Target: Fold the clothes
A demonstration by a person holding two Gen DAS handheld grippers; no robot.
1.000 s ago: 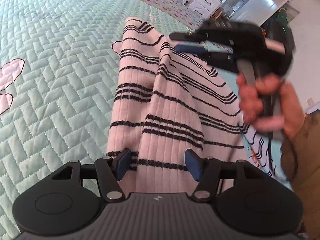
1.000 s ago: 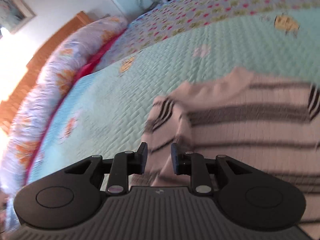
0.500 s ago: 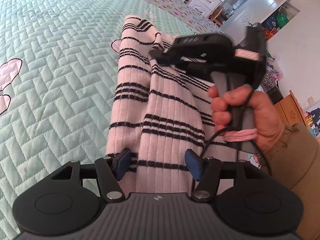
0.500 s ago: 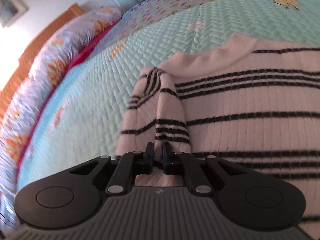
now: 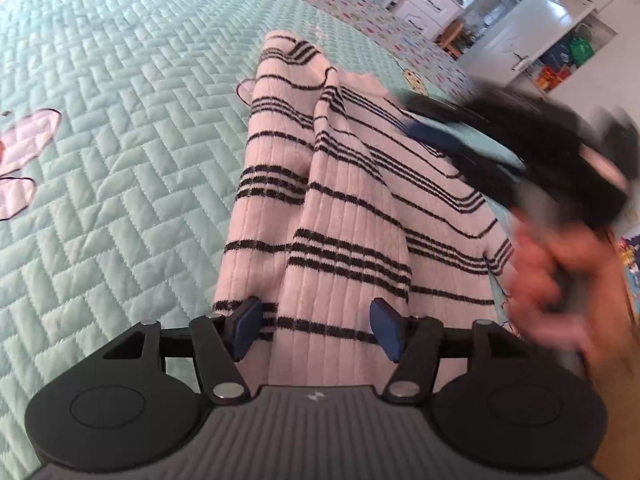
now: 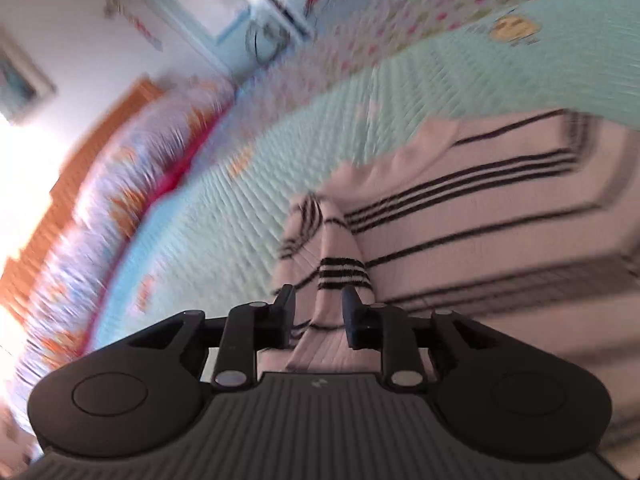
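Observation:
A pink sweater with black stripes lies on the bed, with one sleeve folded lengthwise over its body. My left gripper is open low over the sweater's near end, one finger on each side of the folded strip. My right gripper is open, and the folded sleeve runs between its fingers. In the left wrist view the right gripper is a dark blur above the sweater's right side, held by a hand. The sweater body stretches away to the right.
A teal quilted bedspread covers the bed all around the sweater. A floral bolster and a wooden headboard run along the far side. White cabinets stand beyond the bed's end.
My right gripper was shut on the sleeve half a second ago and its fingers now stand apart. It has swung back toward the sweater's right side. My left gripper has stayed open in place.

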